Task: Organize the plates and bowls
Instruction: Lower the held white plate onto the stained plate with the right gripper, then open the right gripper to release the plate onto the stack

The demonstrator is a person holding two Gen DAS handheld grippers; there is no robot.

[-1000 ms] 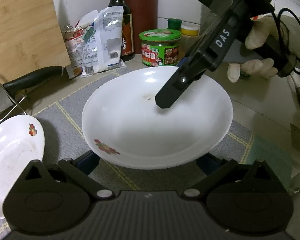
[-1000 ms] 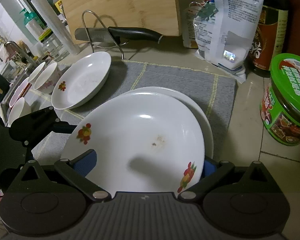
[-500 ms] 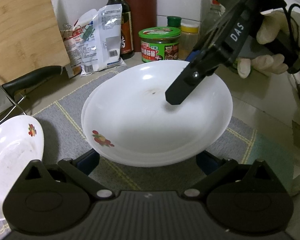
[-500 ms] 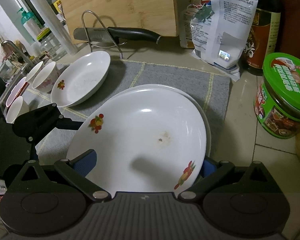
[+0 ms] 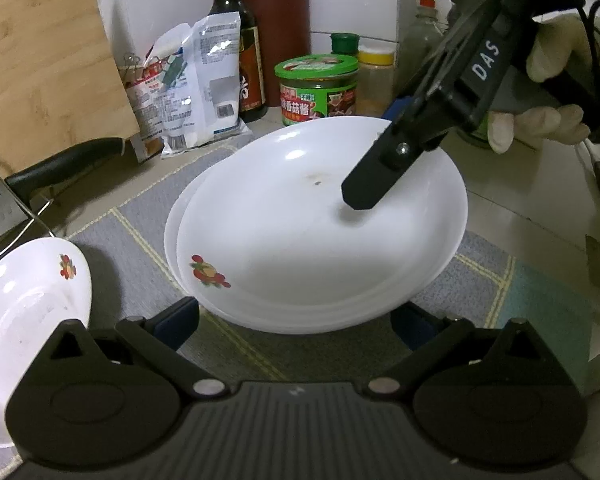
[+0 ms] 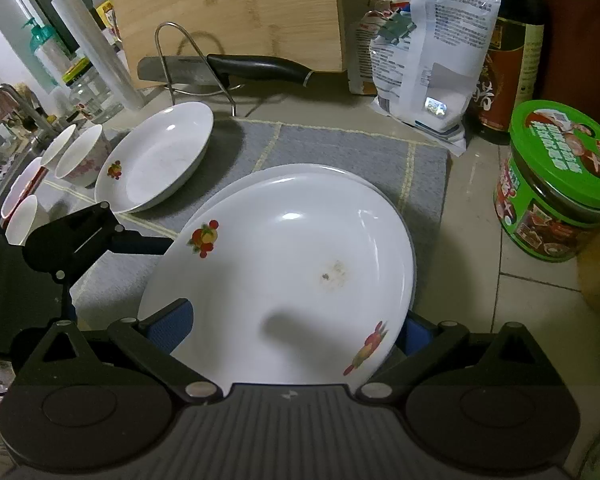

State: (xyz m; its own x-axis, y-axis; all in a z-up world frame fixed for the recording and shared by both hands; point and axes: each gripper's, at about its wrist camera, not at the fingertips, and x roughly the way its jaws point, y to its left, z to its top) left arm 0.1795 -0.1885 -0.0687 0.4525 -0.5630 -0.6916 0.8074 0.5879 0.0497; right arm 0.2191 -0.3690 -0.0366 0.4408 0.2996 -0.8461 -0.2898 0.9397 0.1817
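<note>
The top plate point(image 5: 300, 240) sits tilted on a lower plate point(image 5: 171, 236), both on a grey mat point(image 5: 132, 248) on the table point(image 6: 479, 248); the pair lies straight ahead of both sets of jaws, rim to rim but not yet centred. The left gripper point(image 5: 296, 316) stands with jaws wide apart and they have just been closing a little; the near rim of the plates lies between them, yet the pad tips are hidden under that rim, so I cannot tell whether they press. The right gripper point(image 6: 290, 324) straddles the opposite rim, one finger over the bowl of the top plate and the other behind its edge; clamped or not, I cannot tell.

The plates look like glazed ceramic: stiff, fairly heavy, smooth and slippery, liable to chip if dropped on each other. I judge the rim the only sound hold, one pad above and one below; a grip across the curved edge may slide. Another plate point(image 6: 160, 160) and small bowls point(image 6: 80, 156) wait beyond the left jaws.
</note>
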